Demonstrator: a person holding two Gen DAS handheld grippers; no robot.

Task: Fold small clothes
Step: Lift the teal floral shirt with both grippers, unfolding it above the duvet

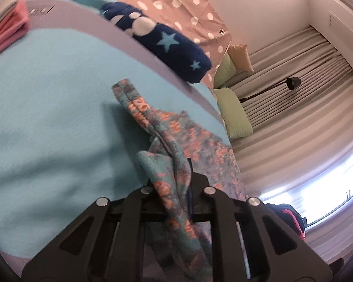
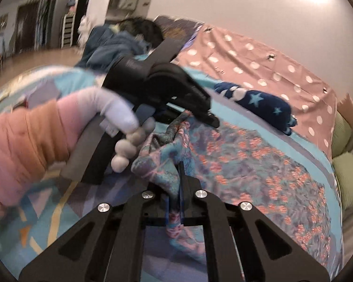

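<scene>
Both wrist views, one instant of folding. The left hand-held gripper, at lower centre of its view, is clamped on a bunched edge of the floral garment. The right hand-held gripper, lower centre of its own view, pinches another bunched edge of the same garment, whose remainder spreads toward the right of that frame across the turquoise bed cover. A gloved hand carrying the left tool appears at centre left. A folded navy star-print item lies beyond, nearer the dotted pink sheet. Judged step: grasp made, fold beginning. The next move calls for carrying both held edges together over the spread cloth, keeping them level.
</scene>
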